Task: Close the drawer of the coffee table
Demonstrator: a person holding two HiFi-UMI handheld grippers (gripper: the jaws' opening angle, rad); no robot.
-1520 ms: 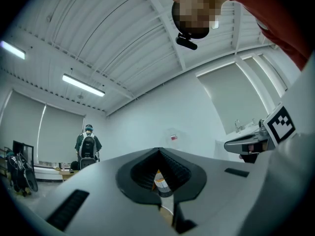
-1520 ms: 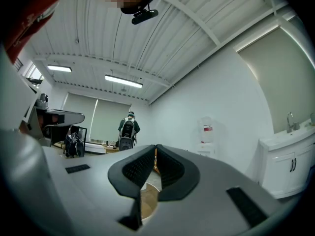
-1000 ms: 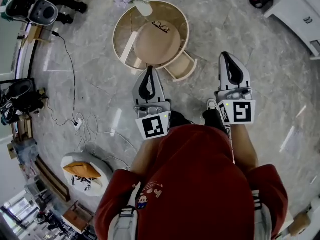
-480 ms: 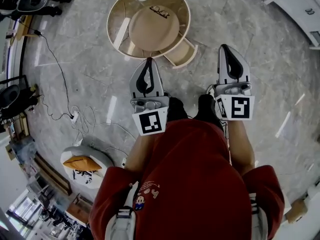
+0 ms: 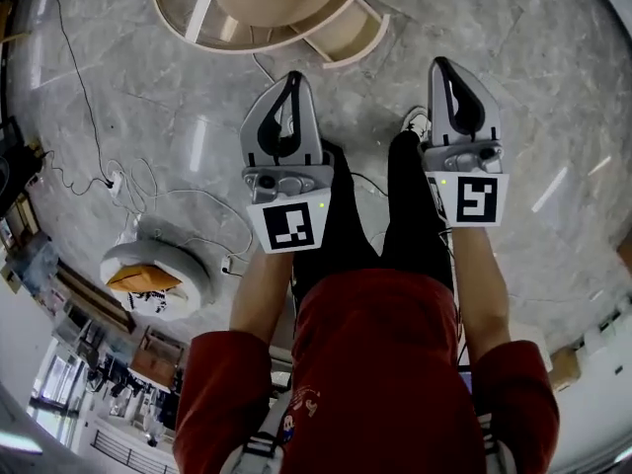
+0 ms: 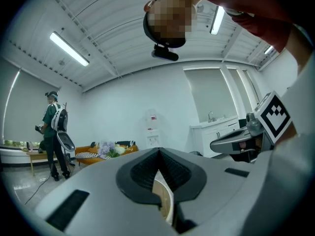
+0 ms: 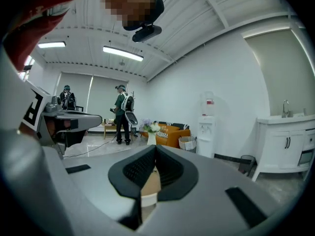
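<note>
The round beige coffee table [image 5: 193, 23] lies at the top of the head view, cut off by the edge. Its drawer [image 5: 348, 34] stands pulled out on the side facing me. My left gripper [image 5: 293, 76] points at the table, short of the drawer and apart from it, jaws shut and empty. My right gripper [image 5: 441, 63] is held level to the right of the drawer, also shut and empty. In the left gripper view, the left gripper [image 6: 158, 152] shows a beige strip of the table [image 6: 163, 200] below its tips. The right gripper [image 7: 156, 147] shows the same in its own view.
A white round floor unit with an orange insert [image 5: 158, 279] sits at the left, with cables [image 5: 128, 191] trailing over the marble floor. My legs in black trousers [image 5: 400, 200] stand between the grippers. Another person with a backpack [image 6: 53, 132] stands far off, near an orange sofa [image 7: 170, 132].
Both grippers have sunk lower and still point forward, jaws shut throughout. The table has slid to the top edge of the head view, and my legs have come into sight.
</note>
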